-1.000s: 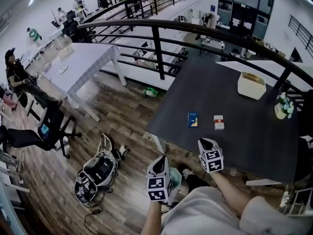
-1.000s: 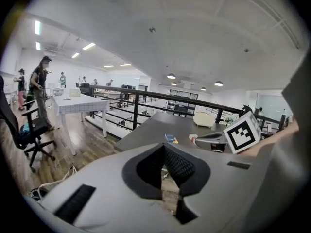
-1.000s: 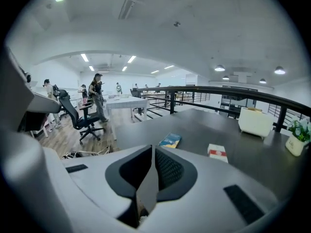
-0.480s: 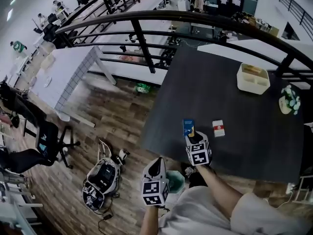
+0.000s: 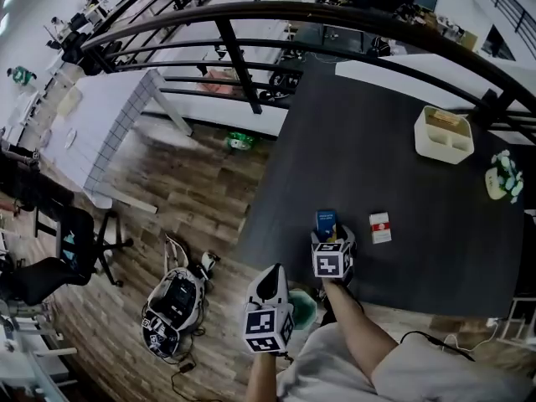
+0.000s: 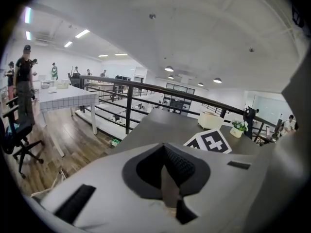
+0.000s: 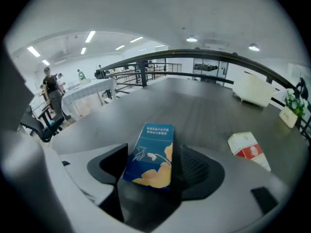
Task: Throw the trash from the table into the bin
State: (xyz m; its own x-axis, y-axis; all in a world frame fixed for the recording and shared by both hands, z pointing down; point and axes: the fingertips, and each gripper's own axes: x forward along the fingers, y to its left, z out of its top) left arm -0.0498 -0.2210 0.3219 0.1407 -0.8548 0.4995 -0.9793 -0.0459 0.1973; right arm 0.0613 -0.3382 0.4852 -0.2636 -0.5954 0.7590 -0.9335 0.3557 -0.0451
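Note:
A blue box lies flat near the front edge of the dark table, and a red-and-white box lies just to its right. My right gripper has its jaws opening, one on each side of the blue box. The pads stand off its sides. The red-and-white box lies loose to the right of those jaws. My left gripper hangs off the table's front-left corner above the floor, its fingers closed together on nothing. A green bin shows partly below the table edge between my arms.
A white container and a small potted plant stand at the table's far right. A dark railing runs behind the table. On the wooden floor to the left lie a backpack and an office chair.
My right gripper has gone forward and down over the table's edge to the blue box, and its jaws have spread around it. The left gripper has shifted only slightly.

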